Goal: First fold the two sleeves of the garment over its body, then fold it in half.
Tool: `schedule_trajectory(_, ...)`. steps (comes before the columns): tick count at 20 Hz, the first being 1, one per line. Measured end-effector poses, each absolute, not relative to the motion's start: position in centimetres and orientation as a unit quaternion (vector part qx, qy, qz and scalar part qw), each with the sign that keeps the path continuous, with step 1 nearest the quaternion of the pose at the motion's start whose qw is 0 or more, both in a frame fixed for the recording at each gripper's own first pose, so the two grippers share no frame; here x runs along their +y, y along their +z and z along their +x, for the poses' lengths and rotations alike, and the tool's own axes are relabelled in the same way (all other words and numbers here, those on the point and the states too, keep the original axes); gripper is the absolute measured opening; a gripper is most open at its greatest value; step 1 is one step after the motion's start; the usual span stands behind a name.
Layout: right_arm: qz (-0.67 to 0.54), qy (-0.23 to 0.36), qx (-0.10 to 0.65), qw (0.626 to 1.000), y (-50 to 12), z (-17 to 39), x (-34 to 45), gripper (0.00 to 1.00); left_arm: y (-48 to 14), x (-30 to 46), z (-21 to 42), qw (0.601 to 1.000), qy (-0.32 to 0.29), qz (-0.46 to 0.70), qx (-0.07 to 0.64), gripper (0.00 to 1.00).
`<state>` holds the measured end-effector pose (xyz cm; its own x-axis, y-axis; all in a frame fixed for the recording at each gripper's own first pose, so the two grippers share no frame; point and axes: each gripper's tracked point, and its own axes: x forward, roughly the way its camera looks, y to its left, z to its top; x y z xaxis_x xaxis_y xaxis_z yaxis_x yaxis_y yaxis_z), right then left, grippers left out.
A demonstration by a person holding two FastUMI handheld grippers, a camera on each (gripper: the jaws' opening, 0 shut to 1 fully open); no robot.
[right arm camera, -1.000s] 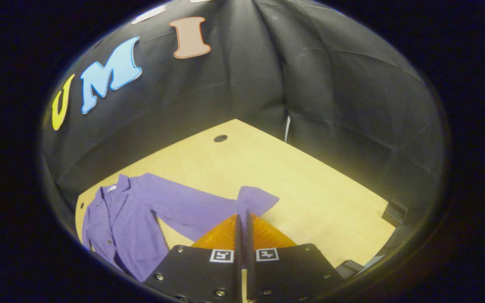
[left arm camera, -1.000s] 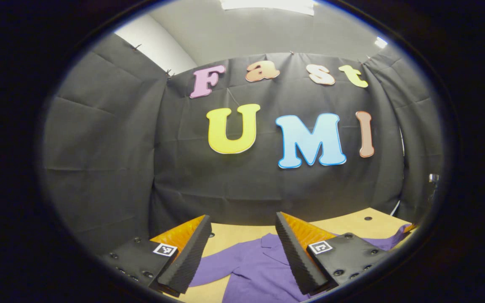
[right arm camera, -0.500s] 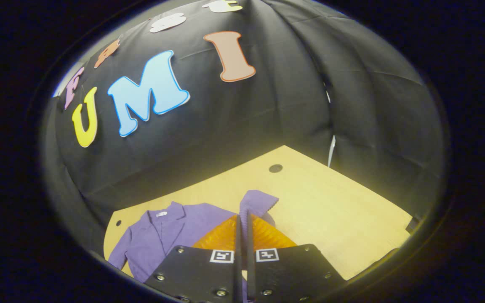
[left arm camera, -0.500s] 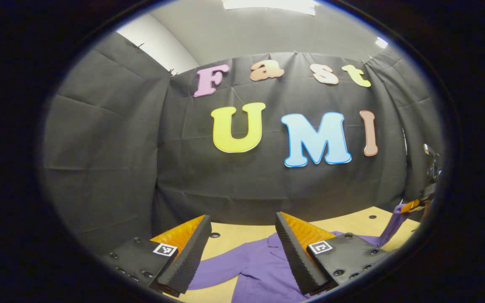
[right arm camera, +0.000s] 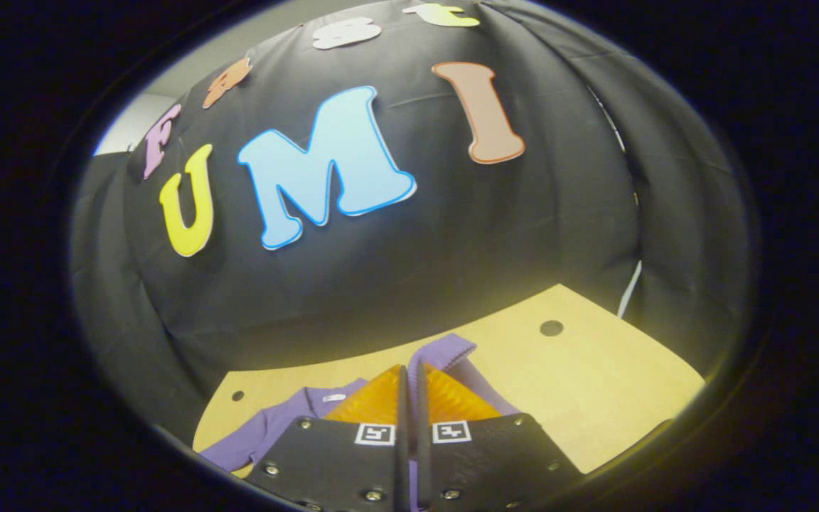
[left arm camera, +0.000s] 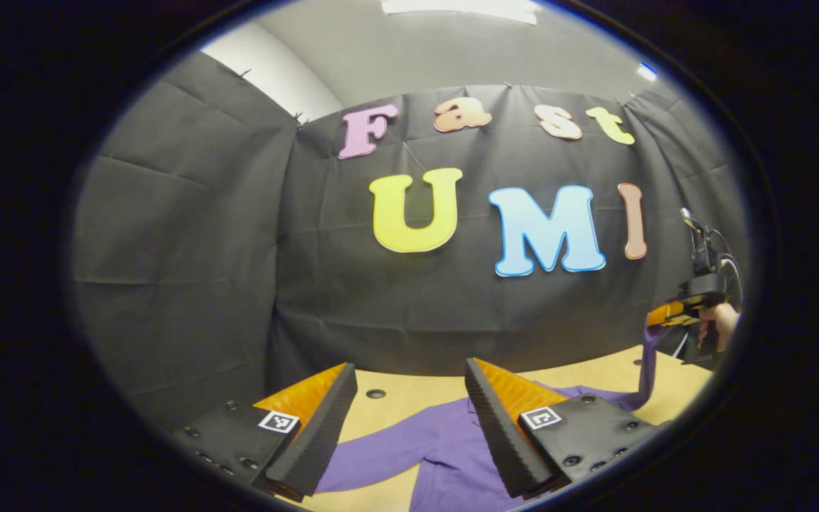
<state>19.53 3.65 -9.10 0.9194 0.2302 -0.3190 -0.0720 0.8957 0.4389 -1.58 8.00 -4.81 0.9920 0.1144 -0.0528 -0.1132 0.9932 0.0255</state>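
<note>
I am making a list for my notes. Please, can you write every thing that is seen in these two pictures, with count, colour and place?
Purple collared shirt: one, purple, lying on the table under the left gripper.
Right sleeve of the shirt: one, purple, lifted off the table, cuff pinched in the right gripper.
Light wooden table: one, pale yellow-brown, with small dark round holes, in front of the wall.
Black cloth wall: black, behind and beside the table.
Left gripper: one, jaws open, above the shirt.
Right gripper: one, jaws shut on the sleeve.
Person's hand: one, holding the right gripper.
</note>
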Motion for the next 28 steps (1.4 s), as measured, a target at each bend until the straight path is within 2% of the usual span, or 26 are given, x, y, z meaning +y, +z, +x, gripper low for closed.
schedule_trajectory(7, 0.192, 0.17, 0.194, 0.947, -8.4, 21.4, 14.8, 0.04, -4.9, 8.8, -2.0, 0.996, 0.082, 0.001, 0.029, 0.97)
schedule_trajectory(13, 0.161, 0.24, 0.241, 0.926, -11.9, 21.0, 23.7, 0.04, -5.6, 11.0, -4.4, 0.994, 0.104, 0.001, 0.035, 0.97)
schedule_trajectory(18, 0.111, 0.271, 0.281, 0.914, -16.8, 19.5, 28.3, 0.04, -5.8, 12.4, -5.5, 0.991, 0.124, 0.01, 0.039, 0.97)
schedule_trajectory(19, 0.107, 0.273, 0.289, 0.911, -17.6, 19.3, 28.9, 0.0, -5.9, 12.7, -5.6, 0.991, 0.128, 0.011, 0.04, 0.97)
schedule_trajectory(20, 0.102, 0.273, 0.296, 0.91, -18.2, 19.1, 29.5, 0.04, -6.0, 12.9, -5.7, 0.99, 0.132, 0.009, 0.04, 0.97)
schedule_trajectory(28, 0.063, 0.276, 0.309, 0.908, -20.4, 17.8, 31.4, 0.06, -6.7, 14.0, -6.6, 0.989, 0.142, 0.012, 0.047, 0.97)
